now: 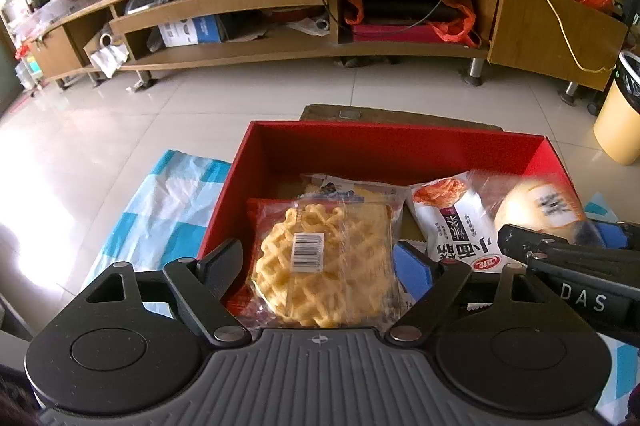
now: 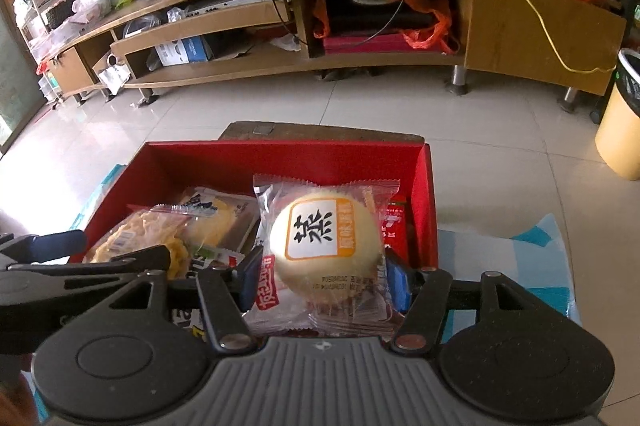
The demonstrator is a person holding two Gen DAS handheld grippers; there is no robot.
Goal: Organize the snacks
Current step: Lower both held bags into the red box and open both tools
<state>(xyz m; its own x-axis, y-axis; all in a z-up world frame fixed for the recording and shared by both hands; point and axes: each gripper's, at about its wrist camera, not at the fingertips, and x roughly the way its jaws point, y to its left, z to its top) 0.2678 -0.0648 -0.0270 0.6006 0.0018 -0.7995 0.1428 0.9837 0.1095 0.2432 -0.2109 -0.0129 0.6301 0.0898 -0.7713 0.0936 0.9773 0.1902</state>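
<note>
A red box [image 1: 384, 146] holds several snack packs. In the left wrist view my left gripper [image 1: 320, 262] is shut on a clear pack of yellow lattice crisps [image 1: 324, 262], held over the box's left half. In the right wrist view my right gripper [image 2: 324, 274] is shut on a clear-wrapped round steamed cake [image 2: 324, 238] with a white and orange label, held over the box [image 2: 280, 154]. A white noodle-snack pack [image 1: 452, 222] lies in the box between them. The cake also shows blurred in the left wrist view [image 1: 536, 206].
The box stands on a blue-and-white checked cloth [image 1: 168, 202] on a low table. Beyond is tiled floor [image 1: 240, 94], a long wooden TV stand [image 1: 300, 2] with clutter, and a yellow bin [image 1: 620, 122] at right.
</note>
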